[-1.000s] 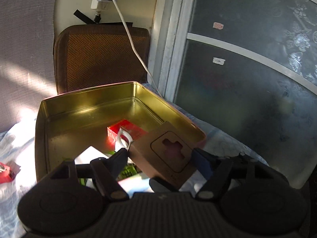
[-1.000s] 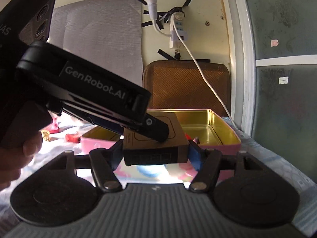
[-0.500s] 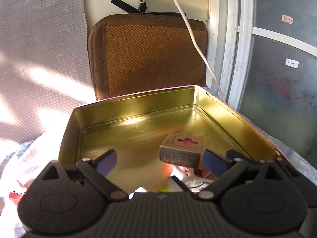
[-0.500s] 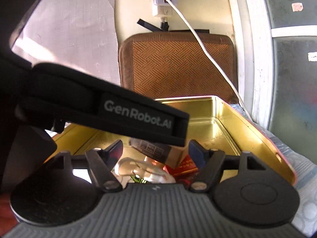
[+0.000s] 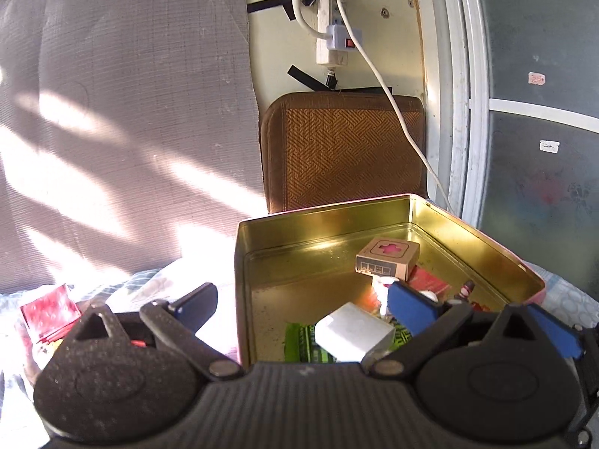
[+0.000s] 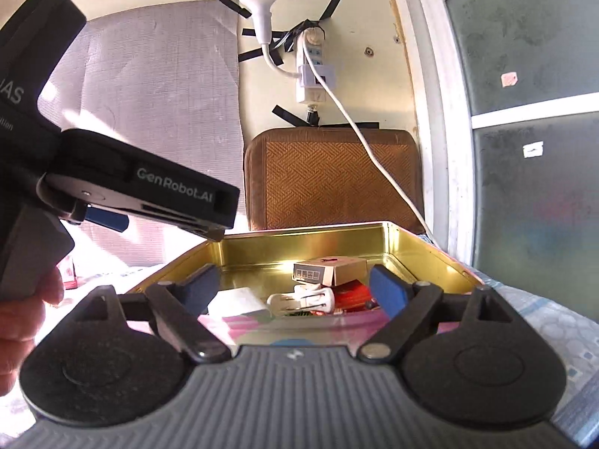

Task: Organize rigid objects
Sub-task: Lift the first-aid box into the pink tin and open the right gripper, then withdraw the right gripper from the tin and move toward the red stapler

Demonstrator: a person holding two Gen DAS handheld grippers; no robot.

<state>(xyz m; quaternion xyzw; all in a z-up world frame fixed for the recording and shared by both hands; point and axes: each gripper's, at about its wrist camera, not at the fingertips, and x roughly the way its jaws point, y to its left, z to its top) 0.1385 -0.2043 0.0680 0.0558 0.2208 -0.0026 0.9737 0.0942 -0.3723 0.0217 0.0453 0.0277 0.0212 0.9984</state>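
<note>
Left to right, left wrist view: red box (image 5: 50,312) sits on the patterned cloth (image 5: 142,280) at far left, well apart from the tin. Left tongs (image 5: 301,305) are spread wide and hold nothing; left pad hangs outside the tin's left wall, right pad over the tin interior. Gold tin (image 5: 483,239) is open-topped, pink outer edge. Inside it: green packet (image 5: 299,340) near the front, white block (image 5: 353,331) lying on top of it, brown cardboard box (image 5: 387,258) with a pink cross cutout further back, tilted, resting on a red packet (image 5: 428,280).

Right wrist view: the left tongs body (image 6: 149,183) shows at upper left with the person's hand (image 6: 22,310) below it. Right tongs (image 6: 295,290) also wide apart and empty, hovering at the tin's near edge. Between the pads: white block (image 6: 237,301), white clip-like plastic part (image 6: 303,297), cardboard box (image 6: 329,269) behind it. Brown woven cushion (image 6: 333,179) stands against the wall behind the tin (image 6: 423,258).
</note>
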